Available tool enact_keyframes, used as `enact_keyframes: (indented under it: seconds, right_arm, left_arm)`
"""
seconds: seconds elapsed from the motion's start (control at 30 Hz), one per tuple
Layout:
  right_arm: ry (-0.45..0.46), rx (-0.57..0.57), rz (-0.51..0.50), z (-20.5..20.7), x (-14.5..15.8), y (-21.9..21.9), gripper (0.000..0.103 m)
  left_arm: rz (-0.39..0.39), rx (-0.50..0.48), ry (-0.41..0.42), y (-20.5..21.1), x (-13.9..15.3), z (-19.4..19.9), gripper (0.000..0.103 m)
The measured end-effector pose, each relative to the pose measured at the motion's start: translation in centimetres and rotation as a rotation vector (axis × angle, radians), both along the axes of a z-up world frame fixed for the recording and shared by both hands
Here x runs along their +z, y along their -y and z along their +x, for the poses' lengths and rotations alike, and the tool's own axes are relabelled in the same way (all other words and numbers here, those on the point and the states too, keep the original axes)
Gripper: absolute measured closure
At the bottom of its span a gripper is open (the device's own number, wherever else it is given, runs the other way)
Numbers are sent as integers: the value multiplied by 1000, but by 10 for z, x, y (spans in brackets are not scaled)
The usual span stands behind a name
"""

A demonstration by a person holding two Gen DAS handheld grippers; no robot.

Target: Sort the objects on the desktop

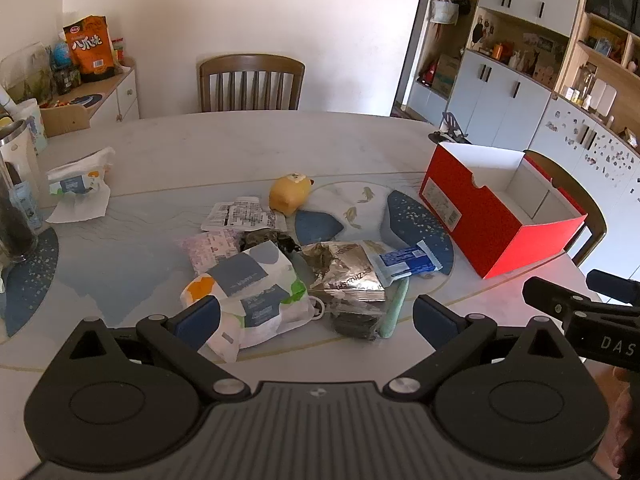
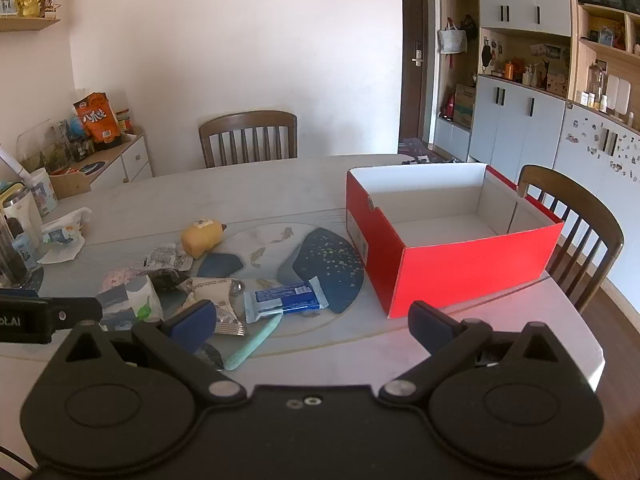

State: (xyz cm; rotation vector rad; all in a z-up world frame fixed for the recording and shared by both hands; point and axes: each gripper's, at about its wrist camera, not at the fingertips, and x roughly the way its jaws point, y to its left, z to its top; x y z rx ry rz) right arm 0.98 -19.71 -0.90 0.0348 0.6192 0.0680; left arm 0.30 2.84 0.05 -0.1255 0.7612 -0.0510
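From my left wrist camera, the left gripper (image 1: 316, 318) stands with its jaws wide and holding nothing. A tissue pack (image 1: 248, 292) lies just ahead of the left finger (image 1: 198, 320), part of a pile with a silver packet (image 1: 344, 272), a blue wrapper (image 1: 404, 262) and a green stick (image 1: 394, 306). The red box (image 1: 486, 216) sits open to the right, well apart from the pile. From my right wrist camera, the right gripper (image 2: 314, 322) is likewise spread wide and empty above bare table (image 2: 340, 344); the blue wrapper (image 2: 286, 298) lies beyond the left finger (image 2: 192, 320), and the red box (image 2: 460, 268) stands ahead of the right finger (image 2: 432, 324).
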Motion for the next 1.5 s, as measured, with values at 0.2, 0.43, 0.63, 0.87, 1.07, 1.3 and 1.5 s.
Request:
enact_keyframes:
  seconds: [0.2, 0.43, 0.63, 0.87, 1.07, 1.3, 1.5]
  right_arm:
    - [-1, -1, 2, 0, 0, 0, 1]
    - [-5, -6, -1, 4, -2, -10, 1]
    - [-4, -7, 2, 6, -3, -13, 1]
    - [-7, -13, 12, 12, -4, -21, 1]
    - [1, -20, 2, 13, -2, -30, 1]
    - [5, -43, 1, 13, -3, -40, 1]
    - [7, -63, -1, 13, -2, -50, 1]
  left_arm:
    - [-2, -3, 7, -6, 1, 1, 0]
    - [11, -2, 26, -11, 3, 2, 0]
    - [4, -21, 33, -17, 2, 6, 0]
    - [0, -42, 39, -23, 2, 11, 0]
    - [-5, -52, 44, -32, 2, 14, 0]
    - [-5, -88, 46, -44, 3, 19, 0]
    - [-18, -126, 53, -53, 2, 23, 0]
